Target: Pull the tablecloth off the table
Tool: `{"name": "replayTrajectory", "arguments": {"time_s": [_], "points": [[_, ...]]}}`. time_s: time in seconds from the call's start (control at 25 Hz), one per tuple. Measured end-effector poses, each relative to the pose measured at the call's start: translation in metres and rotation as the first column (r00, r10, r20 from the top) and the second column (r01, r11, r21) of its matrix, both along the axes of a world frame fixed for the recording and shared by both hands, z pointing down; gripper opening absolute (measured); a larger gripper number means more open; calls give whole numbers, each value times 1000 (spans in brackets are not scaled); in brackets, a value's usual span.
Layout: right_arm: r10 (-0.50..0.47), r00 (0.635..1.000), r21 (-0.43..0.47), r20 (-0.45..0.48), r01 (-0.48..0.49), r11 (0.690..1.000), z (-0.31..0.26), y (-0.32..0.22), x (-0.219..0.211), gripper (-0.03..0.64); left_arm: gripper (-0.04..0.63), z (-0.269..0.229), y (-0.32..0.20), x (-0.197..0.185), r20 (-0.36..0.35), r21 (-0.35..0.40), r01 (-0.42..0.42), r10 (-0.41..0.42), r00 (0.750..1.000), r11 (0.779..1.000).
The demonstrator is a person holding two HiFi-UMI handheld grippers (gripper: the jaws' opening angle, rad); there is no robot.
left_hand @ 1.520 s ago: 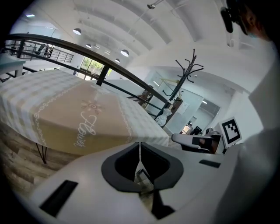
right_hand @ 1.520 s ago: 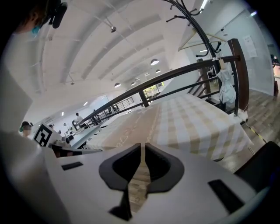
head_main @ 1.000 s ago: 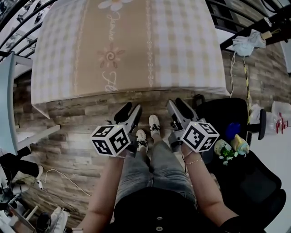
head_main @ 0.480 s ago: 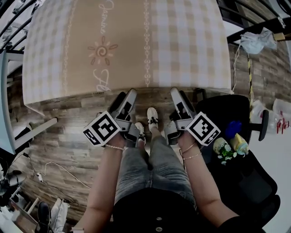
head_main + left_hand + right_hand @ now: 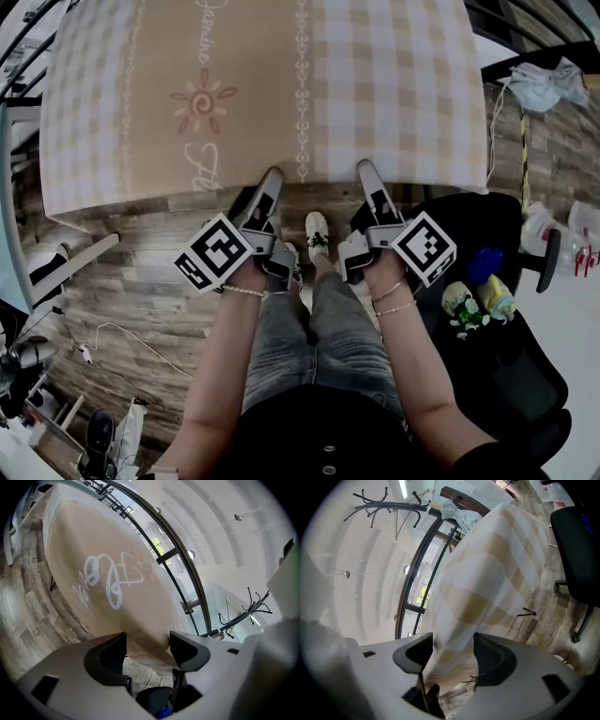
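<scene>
At near hem of tablecloth [image 5: 281, 94], spread over bench | step: grasp being lined up | left gripper [image 5: 270, 178], right gripper [image 5: 364, 171]: fingers just opened, released, hem between them unpinched | next: hem to be clenched, then drawn nearward

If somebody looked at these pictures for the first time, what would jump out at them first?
The big beige checked tablecloth with its sun motif fills the top of the head view. Just below it, the left gripper and right gripper, each bearing a marker cube, reach its near edge; their jaws have just been opening and stand apart with the hanging hem between them.
</scene>
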State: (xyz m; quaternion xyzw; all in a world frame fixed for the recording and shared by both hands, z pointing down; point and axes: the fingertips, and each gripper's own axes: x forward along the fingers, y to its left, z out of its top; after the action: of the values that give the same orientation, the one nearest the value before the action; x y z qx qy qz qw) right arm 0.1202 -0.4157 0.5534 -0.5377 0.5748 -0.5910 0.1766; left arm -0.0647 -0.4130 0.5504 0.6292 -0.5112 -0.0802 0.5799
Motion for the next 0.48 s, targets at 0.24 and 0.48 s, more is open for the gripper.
{"name": "replayTrajectory", "arguments": {"time_s": [0.24, 0.48], "points": [[-25, 999, 35, -22, 26, 999, 2, -4, 0, 255, 278, 1, -3, 3, -64, 23, -11, 12, 998, 1000], [-27, 1000, 32, -9, 27, 999, 0, -2, 0, 239, 254, -2, -1, 3, -61, 44, 10, -7, 998, 999]]}}
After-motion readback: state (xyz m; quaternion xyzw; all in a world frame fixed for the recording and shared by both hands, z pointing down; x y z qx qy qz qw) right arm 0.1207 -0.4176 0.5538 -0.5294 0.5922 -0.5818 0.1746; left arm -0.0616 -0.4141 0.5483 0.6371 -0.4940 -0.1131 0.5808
